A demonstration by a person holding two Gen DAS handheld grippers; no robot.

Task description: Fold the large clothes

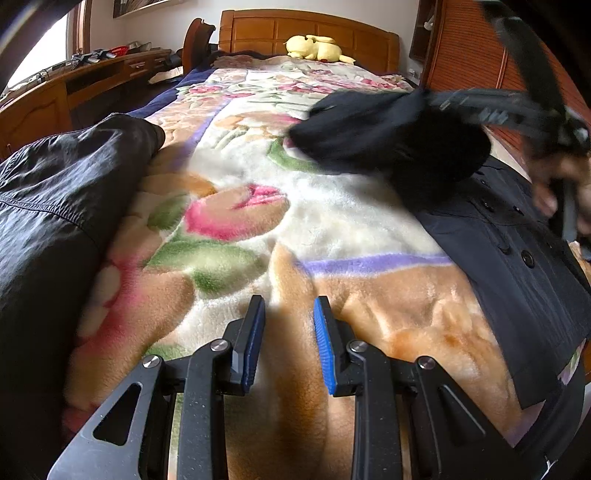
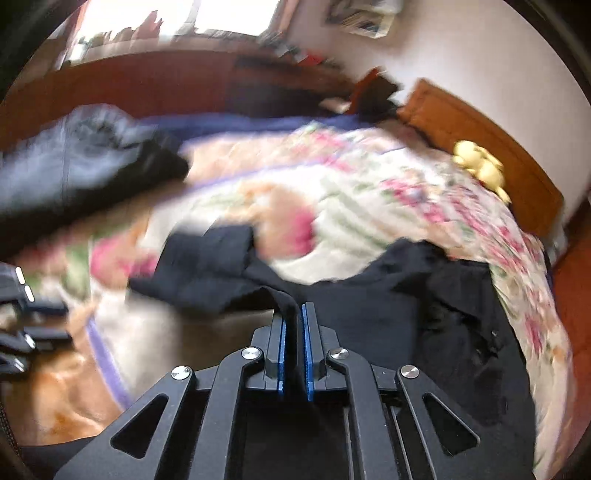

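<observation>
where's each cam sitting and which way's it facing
Left wrist: on the left gripper, looking up the bed toward the headboard; its open fingers show, plus the right gripper and hand.
Right wrist: on the right gripper, looking across the bed toward the window; its fingers are shut on the dark shirt; the left gripper shows at the edge.
Shared: blanket, shirt, jacket, yellow plush.

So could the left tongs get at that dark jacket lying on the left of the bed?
Probably yes. The left tongs are empty and slightly open over bare blanket, and nothing lies between them and the dark jacket just beside them.
</observation>
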